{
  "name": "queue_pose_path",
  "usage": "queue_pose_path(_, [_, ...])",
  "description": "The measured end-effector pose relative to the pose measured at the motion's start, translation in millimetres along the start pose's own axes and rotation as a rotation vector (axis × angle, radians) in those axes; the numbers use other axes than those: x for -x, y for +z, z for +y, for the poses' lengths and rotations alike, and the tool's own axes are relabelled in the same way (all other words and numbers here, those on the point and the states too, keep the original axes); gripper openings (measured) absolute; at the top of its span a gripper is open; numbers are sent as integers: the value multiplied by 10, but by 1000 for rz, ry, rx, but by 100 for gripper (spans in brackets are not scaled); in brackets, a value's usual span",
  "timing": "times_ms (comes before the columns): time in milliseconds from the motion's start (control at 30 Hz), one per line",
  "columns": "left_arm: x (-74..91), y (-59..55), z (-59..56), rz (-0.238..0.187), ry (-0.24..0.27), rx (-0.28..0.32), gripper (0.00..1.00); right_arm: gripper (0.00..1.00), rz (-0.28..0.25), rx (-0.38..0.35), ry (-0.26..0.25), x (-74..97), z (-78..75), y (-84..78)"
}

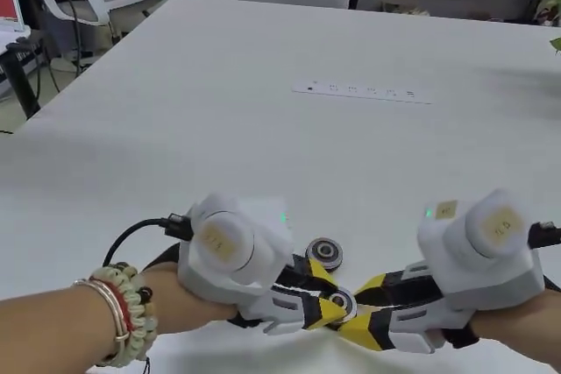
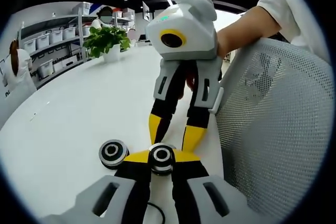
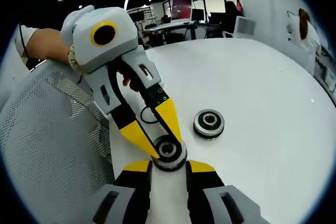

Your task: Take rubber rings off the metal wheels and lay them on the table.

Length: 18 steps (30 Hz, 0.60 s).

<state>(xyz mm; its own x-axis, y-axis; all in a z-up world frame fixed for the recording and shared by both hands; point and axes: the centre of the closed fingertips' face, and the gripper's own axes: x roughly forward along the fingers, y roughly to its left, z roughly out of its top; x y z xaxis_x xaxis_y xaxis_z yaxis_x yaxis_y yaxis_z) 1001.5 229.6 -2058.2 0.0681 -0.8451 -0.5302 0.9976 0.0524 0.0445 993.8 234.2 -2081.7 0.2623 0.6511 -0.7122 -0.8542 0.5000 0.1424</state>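
Left gripper (image 2: 161,157) and right gripper (image 3: 169,165) both clamped on one black-ringed metal wheel (image 3: 169,150) (jaws crossing, near the edge of the white table (image 1: 263,129)). Uneven pull could pop it loose and off.

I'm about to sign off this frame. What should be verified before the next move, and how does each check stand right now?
1. Hold of left gripper on held wheel: ok, its jaws close against the wheel.
2. Hold of right gripper on the rubber ring: cannot tell; its jaws flank the rim, but contact is unclear.
3. Ring seated on the held wheel: ok, the dark band is in place, not yet pulled.
4. Clearance from second wheel: ok, it lies flat, apart from both grippers.
5. Room on the table to lay the ring: ok, bare surface ahead.
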Motion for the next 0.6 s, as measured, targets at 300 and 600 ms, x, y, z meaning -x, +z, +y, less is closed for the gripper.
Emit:
queue_pose_path(300, [-2, -18, 2, -9, -3, -7, 8, 17, 29, 88, -17, 28, -8, -16])
queue_pose_path(600, [-5, -14, 1, -18, -1, -4, 8, 2, 52, 93, -25, 55, -41, -60])
